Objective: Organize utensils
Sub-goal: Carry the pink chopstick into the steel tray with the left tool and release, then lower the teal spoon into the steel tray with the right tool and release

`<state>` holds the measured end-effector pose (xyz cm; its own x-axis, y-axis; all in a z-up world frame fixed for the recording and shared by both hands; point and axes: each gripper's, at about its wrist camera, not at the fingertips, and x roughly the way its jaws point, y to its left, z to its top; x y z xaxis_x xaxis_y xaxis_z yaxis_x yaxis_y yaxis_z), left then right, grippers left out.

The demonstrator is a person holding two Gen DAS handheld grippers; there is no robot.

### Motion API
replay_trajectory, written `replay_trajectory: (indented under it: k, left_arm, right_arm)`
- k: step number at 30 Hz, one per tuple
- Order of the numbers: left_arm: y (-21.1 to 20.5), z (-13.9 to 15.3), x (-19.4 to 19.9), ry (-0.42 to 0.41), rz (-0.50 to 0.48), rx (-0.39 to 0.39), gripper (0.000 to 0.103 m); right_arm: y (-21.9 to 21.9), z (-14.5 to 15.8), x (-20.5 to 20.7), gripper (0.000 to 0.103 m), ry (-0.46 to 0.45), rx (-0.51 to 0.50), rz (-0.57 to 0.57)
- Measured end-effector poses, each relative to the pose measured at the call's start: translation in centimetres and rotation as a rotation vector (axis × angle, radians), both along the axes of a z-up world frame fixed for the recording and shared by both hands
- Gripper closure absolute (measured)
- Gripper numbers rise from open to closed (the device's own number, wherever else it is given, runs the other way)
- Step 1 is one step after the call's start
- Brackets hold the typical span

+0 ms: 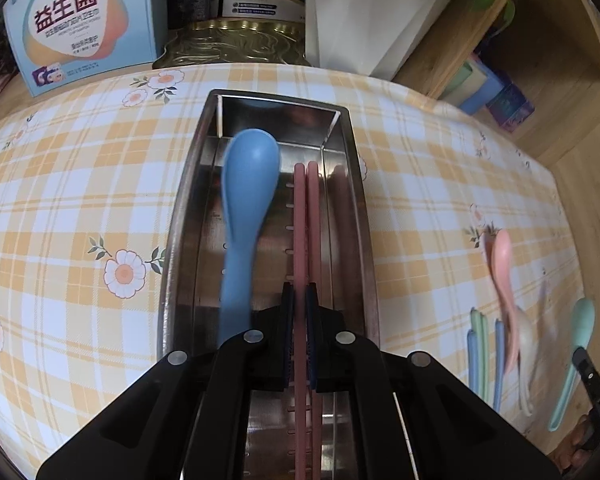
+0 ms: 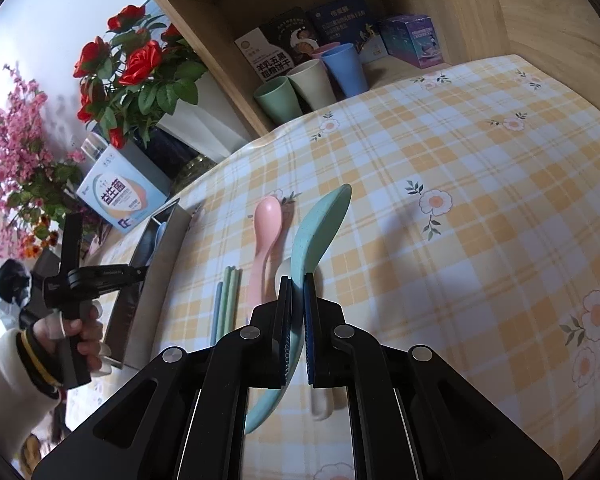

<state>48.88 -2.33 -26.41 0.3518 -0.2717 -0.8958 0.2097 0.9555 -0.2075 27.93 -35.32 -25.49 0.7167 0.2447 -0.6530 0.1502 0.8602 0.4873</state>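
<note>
My left gripper (image 1: pixel 300 292) is shut on a pair of pink chopsticks (image 1: pixel 306 220) that run lengthwise inside the steel tray (image 1: pixel 188 200). Whether they touch its bottom I cannot tell. A blue spoon (image 1: pixel 248 184) lies in the tray to their left. My right gripper (image 2: pixel 297 284) is shut on the handle of a teal spoon (image 2: pixel 320 224), bowl pointing away, above the tablecloth. Under it lie a pink spoon (image 2: pixel 266 224) and a white spoon (image 2: pixel 320 404). Green chopsticks (image 2: pixel 230 296) and blue chopsticks (image 2: pixel 218 308) rest left of them.
The tray (image 2: pixel 172 240) sits left of the loose utensils on a yellow checked tablecloth (image 2: pixel 460 200). A light blue box (image 1: pixel 80 24), a brass tin (image 1: pixel 236 44) and a white pot (image 1: pixel 364 20) line the far edge. Cups (image 2: pixel 312 80) stand on a wooden shelf.
</note>
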Motion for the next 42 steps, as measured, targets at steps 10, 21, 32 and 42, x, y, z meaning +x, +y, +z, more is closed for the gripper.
replay_trajectory:
  k: [10,21,32,42]
  left_arm:
    - [1.0,4.2,-3.0,-0.092,-0.049,-0.032,0.093]
    - [6.8,7.8,-11.4,-0.239,-0.094,0.014,0.027]
    - [13.7,7.4,-13.3,-0.260,0.033,0.006,0.007]
    - [18.5,7.1,-15.2,-0.256,0.139,-0.023,0.007]
  right_arm:
    - [1.9,1.0,0.4,0.097,-0.001,0.002,0.048]
    - [7.5,3.5,2.4,0.097,0.007,-0.054,0.162]
    - [19.5,5.1,8.5,0.097,0.009,-0.166,0.347]
    - [28.4,1.0,13.2,0.097,0.112,-0.248,0.436]
